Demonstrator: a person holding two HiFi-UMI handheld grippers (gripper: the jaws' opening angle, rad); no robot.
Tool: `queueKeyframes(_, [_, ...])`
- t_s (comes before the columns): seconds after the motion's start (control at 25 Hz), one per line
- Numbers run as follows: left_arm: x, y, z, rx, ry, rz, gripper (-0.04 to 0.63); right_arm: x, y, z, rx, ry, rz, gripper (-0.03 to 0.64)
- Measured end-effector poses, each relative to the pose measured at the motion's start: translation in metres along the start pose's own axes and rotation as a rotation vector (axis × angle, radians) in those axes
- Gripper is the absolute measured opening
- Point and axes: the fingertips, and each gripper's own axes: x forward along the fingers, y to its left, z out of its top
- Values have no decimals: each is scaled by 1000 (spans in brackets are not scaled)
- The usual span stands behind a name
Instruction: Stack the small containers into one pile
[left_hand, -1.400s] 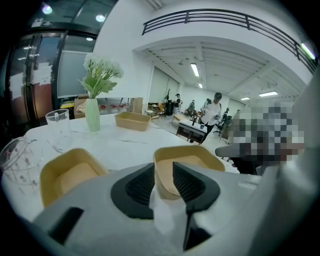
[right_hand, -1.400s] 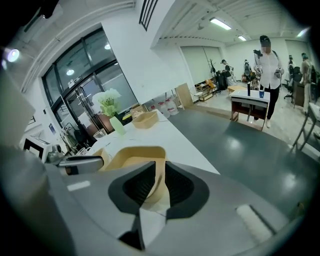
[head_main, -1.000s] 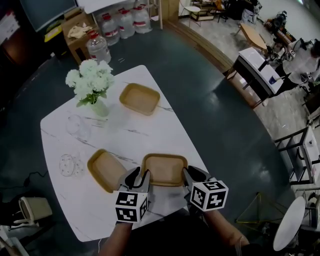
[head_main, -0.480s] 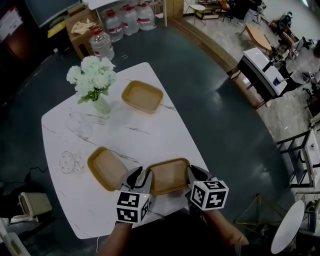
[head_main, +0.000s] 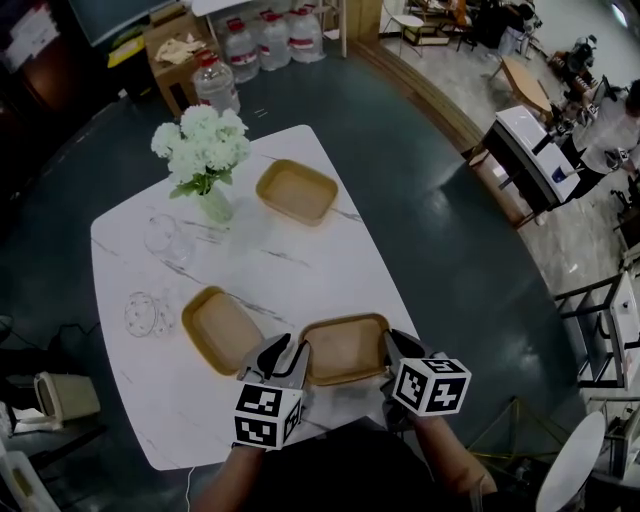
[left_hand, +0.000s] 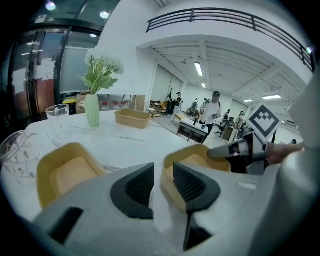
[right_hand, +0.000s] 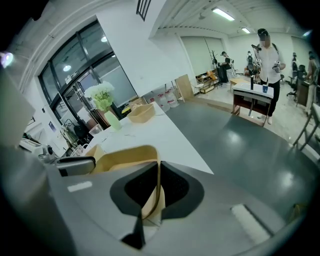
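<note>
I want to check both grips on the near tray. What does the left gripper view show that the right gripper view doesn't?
Only the left gripper view: the left tool with its jaws apart, the near tray's rim between them but not pinched. Only the right gripper view: the right tool, whose jaws have just been closing, pinching the tray's opposite rim. Both: the near tray, the vase and the far tray.

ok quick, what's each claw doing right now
left claw: open, rim of the near container between the jaws, not gripped
right claw: has just been closing, now shut on the near container's wall
</note>
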Motion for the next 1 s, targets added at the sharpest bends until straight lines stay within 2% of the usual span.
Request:
queueKeyframes(0.32, [-15,-4,2,-11,-19,-13,114,-9,11,11,-18,-9,11,15])
queueKeyframes(0.56, [-34,-1,7,-25,-62,-21,112,-12,30,19,-57,-19,15,15])
queueKeyframes(1.0, [-79,30,6,-47,-124,-3,112,0,89,21,-126,-37,45,15])
